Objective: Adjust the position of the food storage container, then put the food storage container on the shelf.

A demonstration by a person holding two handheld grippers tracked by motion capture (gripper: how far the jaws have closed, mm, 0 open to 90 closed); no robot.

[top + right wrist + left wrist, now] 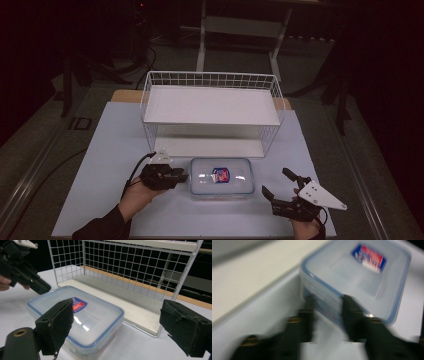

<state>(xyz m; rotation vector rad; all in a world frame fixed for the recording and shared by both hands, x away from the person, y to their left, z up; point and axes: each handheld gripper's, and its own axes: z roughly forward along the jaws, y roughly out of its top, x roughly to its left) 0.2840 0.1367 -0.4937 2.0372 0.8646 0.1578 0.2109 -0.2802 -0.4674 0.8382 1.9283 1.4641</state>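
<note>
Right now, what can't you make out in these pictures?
- Label print on the plastic box: too small in the high view, blurred in the left gripper view.
- Whether the left hand-held gripper touches the box: motion blur.
- Box contents: cloudy lid.
- Room behind the wire shelf: dark.

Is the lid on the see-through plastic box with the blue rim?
Yes, the clear plastic box is shut. Its blue-rimmed lid lies flat and flush along all its edges, the red and blue sticker facing up.

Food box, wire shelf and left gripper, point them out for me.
food box [221,181], high view, lid beside the label.
wire shelf [210,104], high view, top board.
left gripper [182,175], high view, between its fingertips.
</note>
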